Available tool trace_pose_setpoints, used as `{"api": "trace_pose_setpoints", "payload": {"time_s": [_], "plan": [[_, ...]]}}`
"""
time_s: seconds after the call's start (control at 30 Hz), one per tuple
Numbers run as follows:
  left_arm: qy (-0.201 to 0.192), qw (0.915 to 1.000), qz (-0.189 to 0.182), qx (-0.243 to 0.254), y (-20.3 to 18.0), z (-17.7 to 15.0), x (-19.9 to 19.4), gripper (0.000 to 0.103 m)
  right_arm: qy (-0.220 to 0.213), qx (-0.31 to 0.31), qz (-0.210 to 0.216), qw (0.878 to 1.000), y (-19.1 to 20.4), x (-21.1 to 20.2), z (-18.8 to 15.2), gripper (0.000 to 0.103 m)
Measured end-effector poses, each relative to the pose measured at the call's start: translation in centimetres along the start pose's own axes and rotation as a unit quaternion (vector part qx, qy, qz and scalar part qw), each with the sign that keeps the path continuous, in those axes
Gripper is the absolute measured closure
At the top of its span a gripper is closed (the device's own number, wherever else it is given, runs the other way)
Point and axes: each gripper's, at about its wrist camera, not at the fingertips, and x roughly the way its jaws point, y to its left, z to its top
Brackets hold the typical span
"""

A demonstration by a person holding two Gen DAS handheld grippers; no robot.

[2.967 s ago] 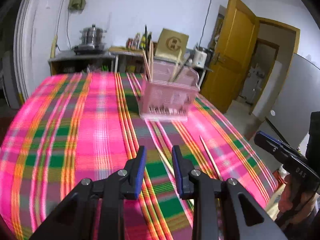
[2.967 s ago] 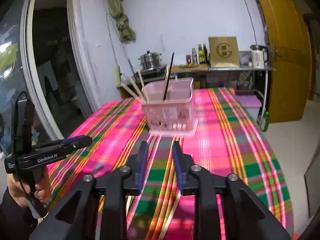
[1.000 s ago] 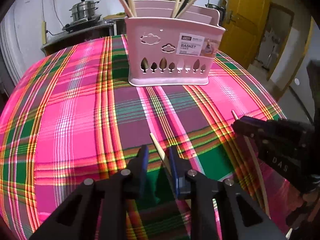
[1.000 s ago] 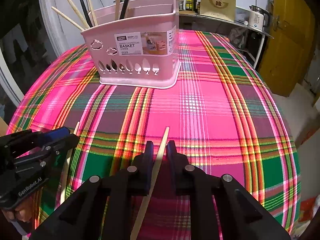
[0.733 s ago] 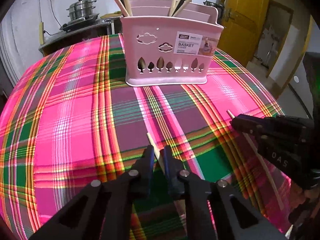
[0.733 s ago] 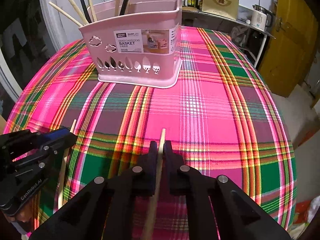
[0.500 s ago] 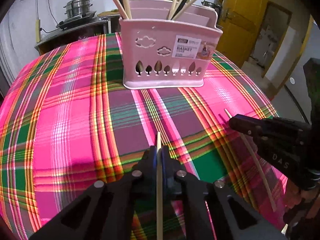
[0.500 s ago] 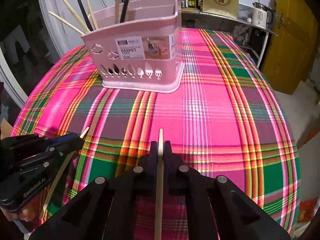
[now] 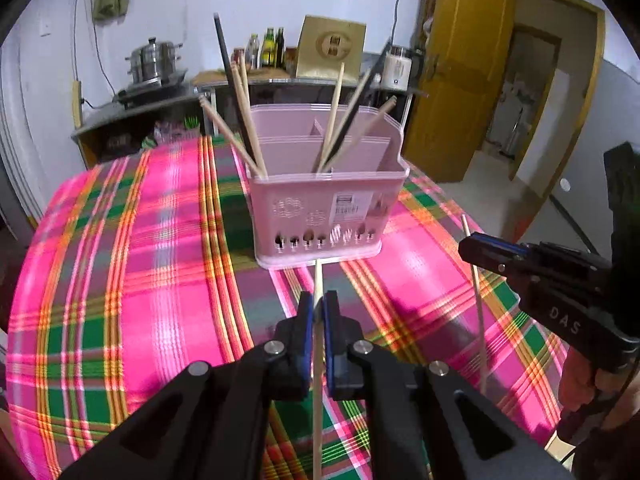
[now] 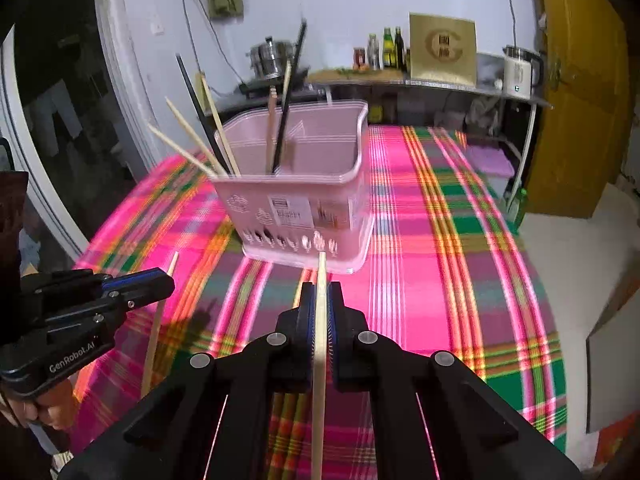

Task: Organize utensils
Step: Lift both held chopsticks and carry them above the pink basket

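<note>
Chopsticks are pinched in both grippers: the left gripper [image 9: 318, 304] is clamped on one pale wooden chopstick [image 9: 317, 360], the right gripper [image 10: 320, 296] on another chopstick [image 10: 319, 360], both sticks held clear above the plaid tabletop [image 9: 160, 280]. Just ahead stands the pink utensil basket [image 9: 324, 204], with several wooden and black chopsticks leaning in its compartments.

Left tongs [image 9: 317, 307]: jaws closed tight on thin stick [image 9: 317, 360], pointing forward and down, held above bench. Right tongs [image 10: 320, 300]: jaws likewise clamped on stick [image 10: 319, 360], same forward-down tilt. Both side by side, apart, tips level with each other. Left hand [image 10: 48, 404] wraps handle at bottom left of right view; right hand [image 9: 580, 380] grips handle at right edge of left view.
</note>
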Motion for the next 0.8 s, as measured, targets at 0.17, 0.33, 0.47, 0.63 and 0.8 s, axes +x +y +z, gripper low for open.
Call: {"api": "trace_pose_setpoints", "payload": {"time_s": [0.17,0.33,0.47,0.63,0.8], "plan": [[-0.028,0.9996,-0.005,0.000,0.1,1.1,-2.5,0.098,-0.029,-0.004,0.005,1.000,0.7,-2.3,1.2,0.098],[-0.046,0.9989,-0.010,-0.002,0.1,1.3,-4.3,0.098,-0.048,-0.008,0.010,0.999,1.2,-4.3,1.4,0.098],[-0.050,0.9986,-0.015,-0.004,0.2,0.6,-5.2,0.098,-0.051,-0.013,0.011,0.999,1.5,-5.0,0.9,0.097],[-0.051,0.9986,-0.015,-0.002,0.2,-0.5,-6.2,0.098,-0.053,-0.020,0.010,0.998,1.9,-6.0,0.0,0.097],[-0.053,0.9984,-0.017,0.001,0.1,-1.7,-7.5,0.098,-0.055,-0.028,0.006,0.998,2.1,-7.4,-0.9,0.098]]}}
